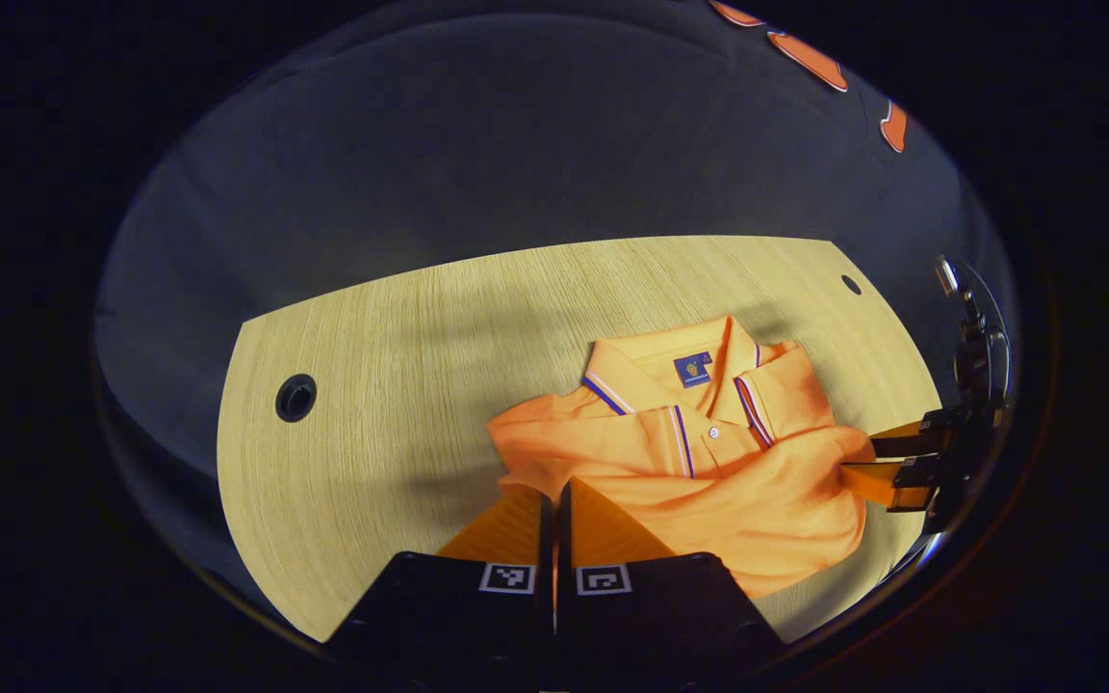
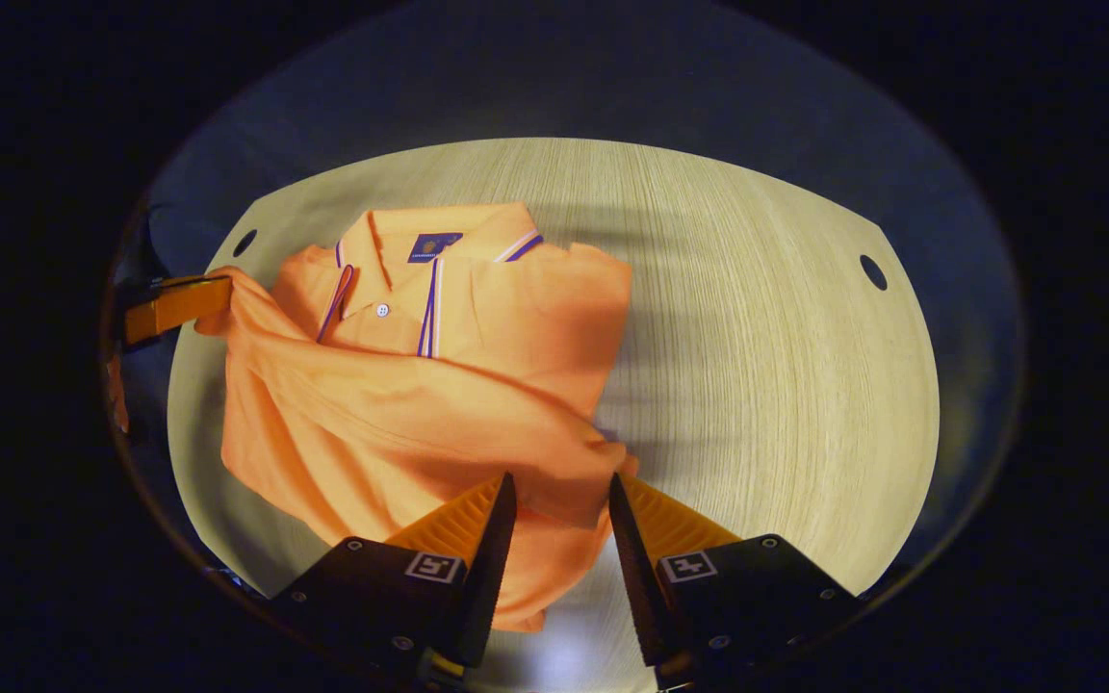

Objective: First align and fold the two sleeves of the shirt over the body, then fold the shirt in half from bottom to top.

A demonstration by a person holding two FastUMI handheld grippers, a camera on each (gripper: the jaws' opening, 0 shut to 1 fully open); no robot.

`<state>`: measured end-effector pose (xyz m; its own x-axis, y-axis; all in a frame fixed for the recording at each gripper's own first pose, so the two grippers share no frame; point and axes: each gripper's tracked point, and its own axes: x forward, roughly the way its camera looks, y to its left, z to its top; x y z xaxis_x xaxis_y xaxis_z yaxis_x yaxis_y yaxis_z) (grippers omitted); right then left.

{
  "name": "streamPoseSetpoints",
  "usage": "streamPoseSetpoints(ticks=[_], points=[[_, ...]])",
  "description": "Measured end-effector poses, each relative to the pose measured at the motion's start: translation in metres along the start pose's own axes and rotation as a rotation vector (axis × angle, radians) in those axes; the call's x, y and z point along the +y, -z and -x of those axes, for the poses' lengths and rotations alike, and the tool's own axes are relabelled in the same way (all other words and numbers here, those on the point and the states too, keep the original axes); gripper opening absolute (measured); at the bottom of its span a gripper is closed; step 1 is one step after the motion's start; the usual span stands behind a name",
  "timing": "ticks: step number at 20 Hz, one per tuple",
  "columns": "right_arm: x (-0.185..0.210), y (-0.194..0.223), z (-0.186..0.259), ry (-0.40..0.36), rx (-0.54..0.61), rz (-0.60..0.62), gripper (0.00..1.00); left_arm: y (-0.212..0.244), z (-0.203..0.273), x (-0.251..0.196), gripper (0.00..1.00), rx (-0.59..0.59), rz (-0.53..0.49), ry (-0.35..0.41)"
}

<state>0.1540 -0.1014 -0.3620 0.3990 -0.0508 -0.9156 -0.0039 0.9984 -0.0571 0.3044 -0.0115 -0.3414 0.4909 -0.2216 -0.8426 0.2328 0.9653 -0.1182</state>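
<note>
On the wooden bench (image 2: 757, 318) lies the orange polo shirt (image 2: 477, 327), collar away from me, its lower part bunched and lifted. My left gripper (image 1: 552, 500) has its fingers pressed together; fabric sits right at the tips, but whether any is pinched between them I cannot tell. My right gripper (image 2: 562, 491) has its fingers apart, with a fold of cloth lying between them, not yet squeezed. In the left gripper view that right gripper sits at the shirt's far edge.

I judge the fold is under way. To do it well, I should close the right fingers on the edge, keep both corners level and taut, and lay them squarely toward the collar (image 2: 439, 245).

Both sleeves are buried in folds, so I cannot confirm they are aligned. The hem nearest me is cut off behind my fingers.
</note>
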Motion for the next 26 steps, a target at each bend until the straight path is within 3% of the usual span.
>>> streamPoseSetpoints(ticks=[2, 3, 5, 6, 13, 17, 18, 19, 20, 22, 23, 25, 26], points=[[0.005, -0.012, -0.002, -0.022, -0.048, -0.035, 0.55, -0.001, 0.000, 0.001, 0.01, 0.001, 0.004, 0.002], [-0.004, -0.020, -0.002, 0.007, -0.076, -0.054, 0.32, 0.000, 0.000, 0.002, 0.01, -0.001, 0.004, 0.004], [0.007, -0.026, 0.004, -0.050, -0.093, -0.093, 0.11, -0.005, 0.002, 0.003, 0.01, -0.015, 0.002, 0.004], [0.002, -0.034, 0.002, -0.030, -0.120, -0.104, 0.03, -0.007, 0.001, 0.003, 0.01, -0.024, 0.000, 0.005], [-0.020, -0.102, 0.015, 0.047, -0.237, -0.076, 0.05, -0.032, -0.003, 0.007, 0.01, -0.077, 0.027, -0.004], [-0.015, -0.138, 0.015, 0.027, -0.275, -0.090, 0.05, -0.041, -0.008, 0.019, 0.03, -0.079, 0.061, -0.041], [-0.016, -0.143, 0.016, 0.017, -0.276, -0.098, 0.05, -0.039, -0.010, 0.022, 0.08, -0.066, 0.064, -0.051], [-0.013, -0.144, 0.018, 0.004, -0.282, -0.109, 0.05, -0.041, -0.007, 0.022, 0.29, -0.080, 0.068, -0.055], [-0.013, -0.142, 0.019, 0.002, -0.275, -0.120, 0.06, -0.044, -0.005, 0.024, 0.50, -0.097, 0.073, -0.060], [-0.020, -0.143, 0.025, 0.035, -0.300, -0.098, 0.36, -0.046, 0.002, 0.023, 0.92, -0.118, 0.071, -0.069], [-0.025, -0.145, 0.030, 0.052, -0.323, -0.083, 0.59, -0.049, 0.010, 0.022, 0.98, -0.133, 0.072, -0.067], [-0.022, -0.149, 0.048, 0.038, -0.380, -0.067, 0.79, -0.059, 0.031, 0.020, 0.99, -0.190, 0.086, -0.068], [-0.019, -0.148, 0.059, 0.024, -0.401, -0.059, 0.83, -0.064, 0.044, 0.018, 0.99, -0.223, 0.090, -0.077]])
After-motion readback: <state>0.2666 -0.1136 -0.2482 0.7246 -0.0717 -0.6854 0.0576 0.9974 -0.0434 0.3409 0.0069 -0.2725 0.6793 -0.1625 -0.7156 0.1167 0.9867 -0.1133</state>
